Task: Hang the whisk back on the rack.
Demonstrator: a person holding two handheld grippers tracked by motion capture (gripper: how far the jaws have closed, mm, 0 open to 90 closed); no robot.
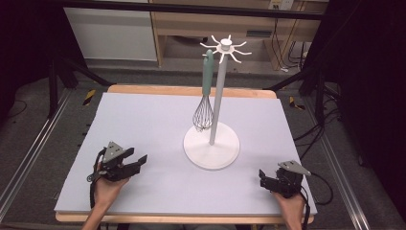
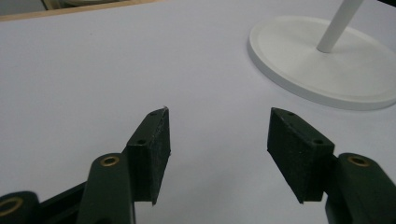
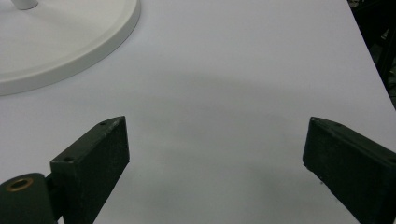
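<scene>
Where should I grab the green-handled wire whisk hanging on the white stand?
Probably the green-handled wire whisk by its straight handle, midway, approached from the left gripper's side: the white stand's pole is close on its right, and the springy wire bulb offers poor purchase.

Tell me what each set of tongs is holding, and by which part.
Nothing. Left tongs and right tongs are both open and empty; the whisk hangs untouched.

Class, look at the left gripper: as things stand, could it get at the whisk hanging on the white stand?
Probably yes. The left gripper is open, holds nothing, and only bare table lies between it and the whisk, which hangs on the stand side facing it.
</scene>
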